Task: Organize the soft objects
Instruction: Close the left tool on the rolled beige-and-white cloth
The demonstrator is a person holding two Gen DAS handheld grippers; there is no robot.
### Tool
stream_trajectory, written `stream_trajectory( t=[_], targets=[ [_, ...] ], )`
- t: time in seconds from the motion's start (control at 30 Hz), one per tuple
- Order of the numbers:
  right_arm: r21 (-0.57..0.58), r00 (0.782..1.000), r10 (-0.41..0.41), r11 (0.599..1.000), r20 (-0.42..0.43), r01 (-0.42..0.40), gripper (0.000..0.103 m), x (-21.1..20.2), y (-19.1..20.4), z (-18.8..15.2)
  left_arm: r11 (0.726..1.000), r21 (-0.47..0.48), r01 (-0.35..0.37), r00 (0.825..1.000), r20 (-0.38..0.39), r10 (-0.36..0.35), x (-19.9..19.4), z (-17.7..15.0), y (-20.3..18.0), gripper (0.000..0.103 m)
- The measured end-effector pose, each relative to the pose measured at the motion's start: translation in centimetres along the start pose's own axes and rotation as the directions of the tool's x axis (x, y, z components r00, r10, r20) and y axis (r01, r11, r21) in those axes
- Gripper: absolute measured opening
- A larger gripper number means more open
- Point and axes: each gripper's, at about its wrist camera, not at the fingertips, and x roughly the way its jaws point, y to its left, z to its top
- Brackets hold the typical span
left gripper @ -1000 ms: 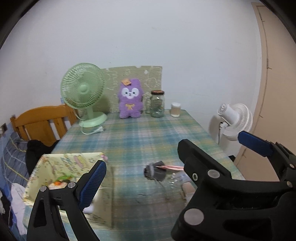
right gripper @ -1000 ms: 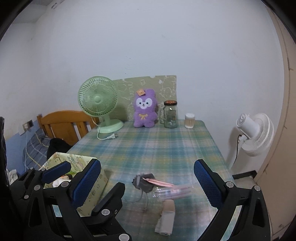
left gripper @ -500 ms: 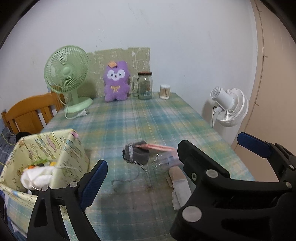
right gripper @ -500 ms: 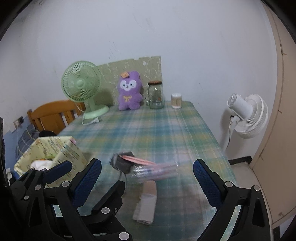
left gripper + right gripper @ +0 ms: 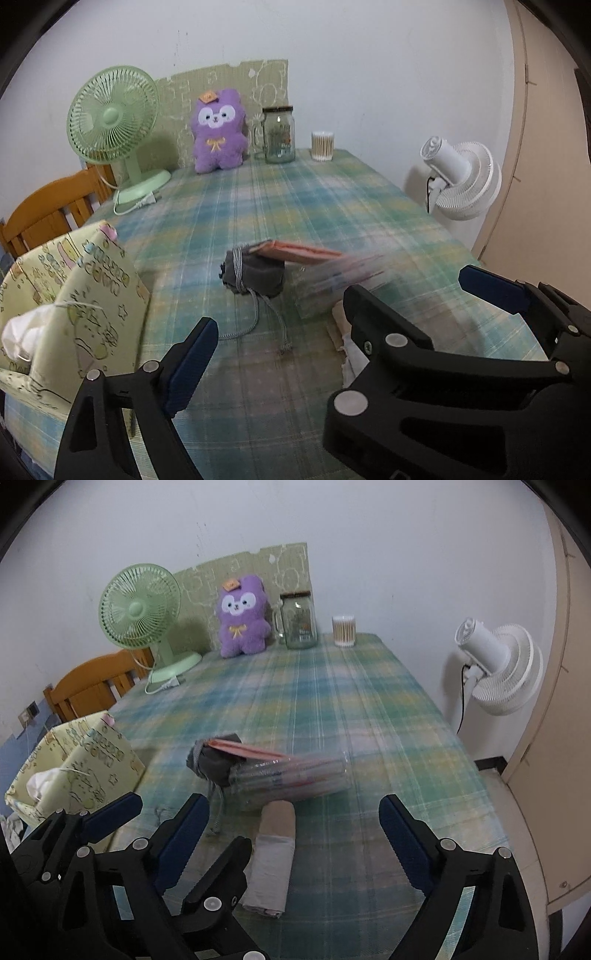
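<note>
A grey drawstring pouch (image 5: 255,275) (image 5: 212,762) lies mid-table beside a clear packet with pink contents (image 5: 332,280) (image 5: 291,775). A rolled beige and grey cloth (image 5: 275,849) (image 5: 341,325) lies nearer me. A yellow printed fabric box (image 5: 70,295) (image 5: 74,764) at the left holds white cloth. My left gripper (image 5: 351,328) is open and empty above the near table. My right gripper (image 5: 295,838) is open and empty, with the rolled cloth between its fingers' line of sight. The left gripper also shows in the right wrist view (image 5: 155,812).
At the table's far end stand a green desk fan (image 5: 114,125), a purple plush toy (image 5: 219,129), a glass jar (image 5: 279,134) and a cotton-swab cup (image 5: 322,146). A wooden chair (image 5: 48,214) is at the left. A white floor fan (image 5: 461,177) stands beyond the right edge.
Both grippers have moved forward and lower toward the pouch, packet and rolled cloth, which now look larger. Both stay open and empty.
</note>
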Motion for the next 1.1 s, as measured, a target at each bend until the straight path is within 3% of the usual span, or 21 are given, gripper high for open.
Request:
stream_trajectory(
  t=[0.33, 0.6, 0.83, 1.0, 1.1],
  targets=[
    [0.021, 0.997, -0.053, 0.998, -0.053, 0.054, 0.093, 2.1, -1.6, -0.7, 0.998, 0.025, 0.056, 0.997, -0.053, -0.054, 2.3, -0.5, -1.6, 0.086],
    [0.046, 0.989, -0.117, 0.992, -0.085, 0.121, 0.092, 2.8, -3.8, -1.4, 0.993, 0.053, 0.101, 0.989, -0.118, -0.094, 4.1, -0.7, -3.3, 0.068],
    [0.060, 0.988, -0.108, 0.992, -0.107, 0.114, 0.092, 3.2, -4.6, -1.8, 0.993, 0.059, 0.101, 0.987, -0.134, -0.092, 4.5, -0.9, -3.9, 0.056],
    [0.069, 0.989, -0.094, 0.992, -0.114, 0.102, 0.092, 3.2, -4.7, -1.9, 0.990, 0.067, 0.121, 0.984, -0.137, -0.111, 4.2, -1.0, -4.1, 0.030],
    [0.063, 0.989, -0.095, 0.993, -0.110, 0.102, 0.092, 2.9, -4.6, -1.9, 0.990, 0.072, 0.125, 0.984, -0.140, -0.114, 4.1, -1.0, -4.2, 0.025]
  ],
)
